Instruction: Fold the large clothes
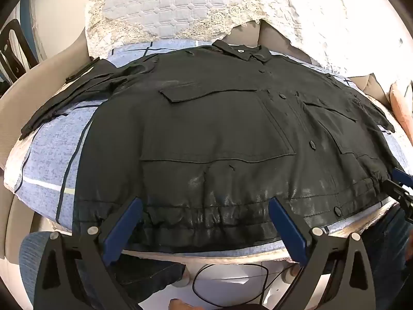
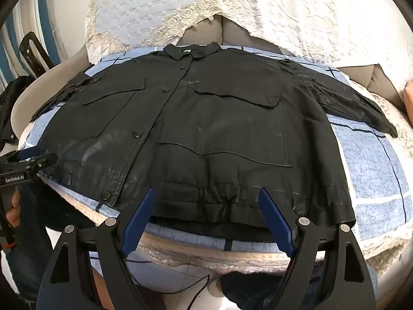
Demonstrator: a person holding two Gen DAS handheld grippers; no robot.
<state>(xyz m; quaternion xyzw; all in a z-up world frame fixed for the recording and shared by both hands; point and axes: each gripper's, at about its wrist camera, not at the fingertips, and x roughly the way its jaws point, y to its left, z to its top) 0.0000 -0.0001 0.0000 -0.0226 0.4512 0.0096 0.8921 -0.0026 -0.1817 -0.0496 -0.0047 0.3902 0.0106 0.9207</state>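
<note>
Inspector: The black jacket (image 1: 206, 134) lies front up and spread flat on a blue checked cover (image 1: 49, 160) over a sofa seat, collar at the far side, gathered hem at the near edge. It has two large flap pockets, a buttoned placket and sleeves stretched out left and right.

Clerk: And the grippers?

Inspector: The left gripper (image 1: 206, 222) hangs over the hem with its blue pads spread wide, nothing between them. The right gripper (image 2: 206, 219) is the same: jaws wide apart above the hem, pinching nothing.

Clerk: Any writing?

Inspector: "GenRobot.AI" in white on the left gripper's body, in the right wrist view. A small pale label (image 2: 187, 50) sits inside the collar; its text is too small to read.

Clerk: What is obscured?

Inspector: The left sleeve end bunches up at the seat's edge. The white lace-edged throw (image 2: 309, 20) behind is overexposed on the right. The person shows only as dark trouser legs and a hand (image 2: 14, 210), cut off at the frame edge.
</note>
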